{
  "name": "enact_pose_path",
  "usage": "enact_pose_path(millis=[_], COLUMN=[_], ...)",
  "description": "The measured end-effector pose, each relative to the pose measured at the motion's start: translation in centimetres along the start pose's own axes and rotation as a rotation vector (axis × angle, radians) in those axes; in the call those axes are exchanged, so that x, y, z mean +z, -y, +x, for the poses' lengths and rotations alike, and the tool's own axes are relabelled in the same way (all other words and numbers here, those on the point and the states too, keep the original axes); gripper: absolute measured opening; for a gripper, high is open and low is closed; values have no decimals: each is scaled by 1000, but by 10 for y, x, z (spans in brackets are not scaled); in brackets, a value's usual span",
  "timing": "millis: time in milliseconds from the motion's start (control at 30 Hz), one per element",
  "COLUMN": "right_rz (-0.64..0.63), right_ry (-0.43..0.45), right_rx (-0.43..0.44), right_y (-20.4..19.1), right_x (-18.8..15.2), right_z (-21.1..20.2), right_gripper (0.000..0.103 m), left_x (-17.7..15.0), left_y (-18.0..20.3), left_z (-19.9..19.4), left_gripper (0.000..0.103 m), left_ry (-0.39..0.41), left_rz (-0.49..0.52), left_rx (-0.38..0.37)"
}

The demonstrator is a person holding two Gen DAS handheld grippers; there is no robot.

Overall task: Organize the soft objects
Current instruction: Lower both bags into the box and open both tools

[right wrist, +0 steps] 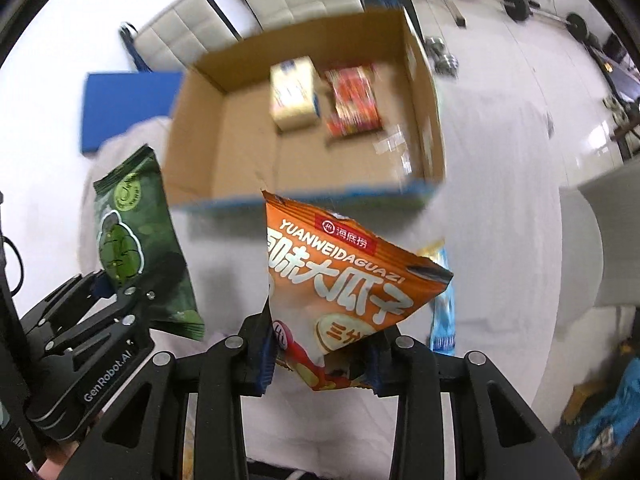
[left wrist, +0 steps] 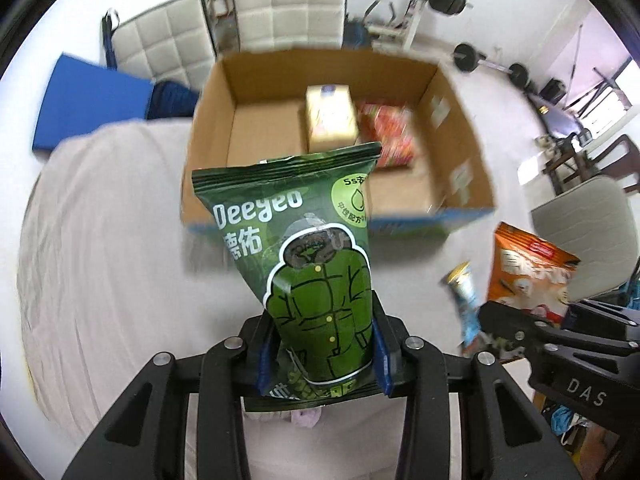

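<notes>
My left gripper is shut on a green Deeyeo pack and holds it upright in front of an open cardboard box. My right gripper is shut on an orange sunflower-seed bag, also before the box. The box holds a cream pack and a red pack. In the right wrist view the green pack and the left gripper show at the left. In the left wrist view the orange bag shows at the right.
A blue-and-white snack bag lies on the white cloth right of the orange bag. White padded chairs and a blue mat are behind the box. Barbells lie on the floor at the far right.
</notes>
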State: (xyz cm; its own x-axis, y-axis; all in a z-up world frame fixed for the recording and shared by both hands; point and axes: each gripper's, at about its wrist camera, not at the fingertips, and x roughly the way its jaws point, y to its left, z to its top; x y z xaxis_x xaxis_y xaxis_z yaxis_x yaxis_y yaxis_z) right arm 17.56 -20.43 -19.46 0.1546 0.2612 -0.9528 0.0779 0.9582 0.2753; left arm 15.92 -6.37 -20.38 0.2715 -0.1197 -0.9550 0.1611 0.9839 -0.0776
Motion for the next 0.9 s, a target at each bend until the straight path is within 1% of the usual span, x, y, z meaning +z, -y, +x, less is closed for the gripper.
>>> enact_pose_path(millis=[67, 100, 200, 367, 533, 600, 700, 900], right_rz=[-18, -21, -30, -39, -46, -43, -40, -28], right_ry=[31, 37, 51, 52, 14, -8, -52, -158], right_rx=[0, 6, 17, 13, 4, -5, -21, -46], right_y=[-6, 0, -2, -5, -7, -3, 4, 21], right_x=[12, 20, 42, 74, 103, 111, 123, 140], right_z=[-8, -9, -13, -8, 21, 41, 73, 140], right_gripper=[37, 37, 37, 37, 37, 37, 37, 37], left_x=[18, 24, 54, 95, 124, 135, 152, 176], left_y=[0, -1, -9, -22, -35, -41, -49, -60], left_z=[-16, -22, -32, -19, -2, 9, 37, 107], left_gripper=[35, 35, 35, 36, 36, 36, 36, 36], left_ry=[36, 48, 83, 117, 109, 87, 34, -121], left_rz=[17, 24, 33, 28, 13, 7, 0, -5], left_rx=[4, 9, 25, 56, 68, 71, 74, 62])
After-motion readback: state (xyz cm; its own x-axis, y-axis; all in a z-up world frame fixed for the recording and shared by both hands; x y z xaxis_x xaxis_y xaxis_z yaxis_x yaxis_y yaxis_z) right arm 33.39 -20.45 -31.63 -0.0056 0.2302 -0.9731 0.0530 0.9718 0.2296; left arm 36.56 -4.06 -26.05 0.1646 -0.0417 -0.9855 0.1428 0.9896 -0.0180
